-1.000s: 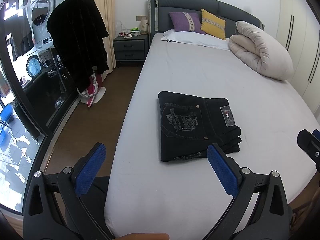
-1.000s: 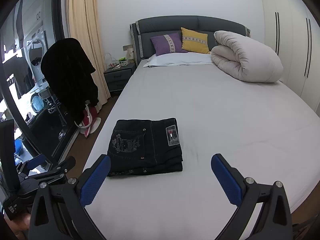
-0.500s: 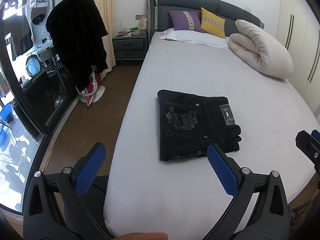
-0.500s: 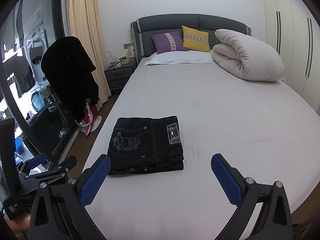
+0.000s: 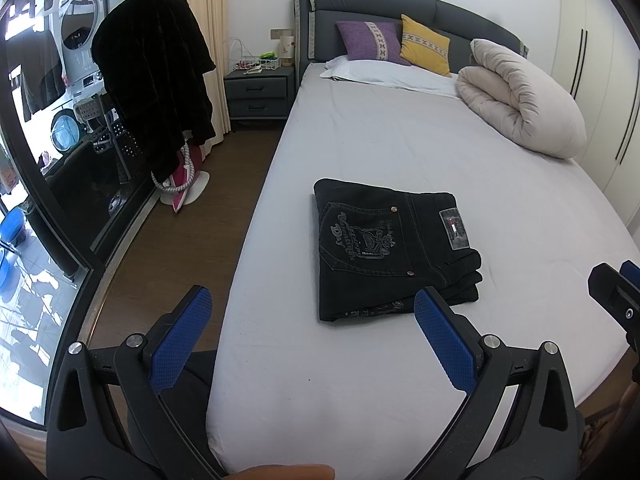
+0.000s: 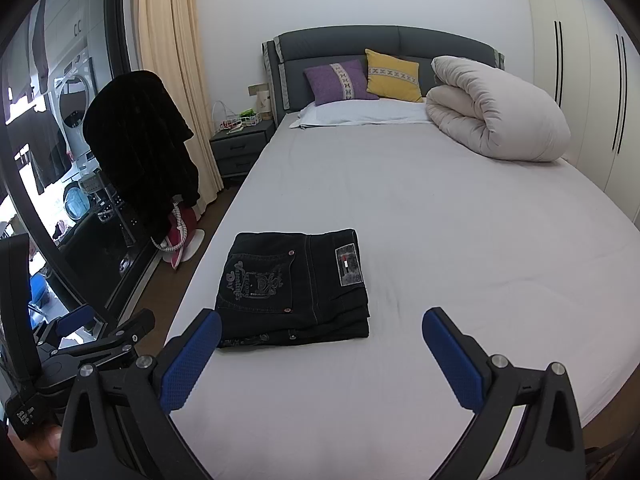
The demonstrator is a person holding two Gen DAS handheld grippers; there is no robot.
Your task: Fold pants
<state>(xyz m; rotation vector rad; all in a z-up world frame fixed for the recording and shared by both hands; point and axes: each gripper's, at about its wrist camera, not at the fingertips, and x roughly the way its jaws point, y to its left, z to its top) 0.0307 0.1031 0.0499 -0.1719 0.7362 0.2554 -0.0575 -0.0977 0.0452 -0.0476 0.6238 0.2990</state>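
A pair of black pants (image 5: 394,249) is seen folded into a compact rectangle on a bed (image 5: 400,152) covered with a pale grey sheet. The bundle lies flat near the bed's left edge, toward the foot, with an embroidered back pocket and a small brand patch facing up. Layered fabric edges are stacked along its near and right sides.

The left tool (image 5: 310,322) is held above the foot of the bed, its blue-padded fingers (image 5: 178,344) spread wide with nothing between them. The right tool (image 6: 322,340) is likewise spread wide and empty, held near the foot of the bed and clear of the pants. Neither tool is touching the fabric.

At the head of the bed, a purple cushion (image 6: 340,81) and a yellow cushion (image 6: 394,75) are propped against a dark grey headboard (image 6: 380,42). A rolled cream duvet (image 6: 498,110) is resting on the right side. A nightstand (image 6: 240,146) is placed left of the bed, and a black garment (image 6: 140,148) is draped near a glass door.
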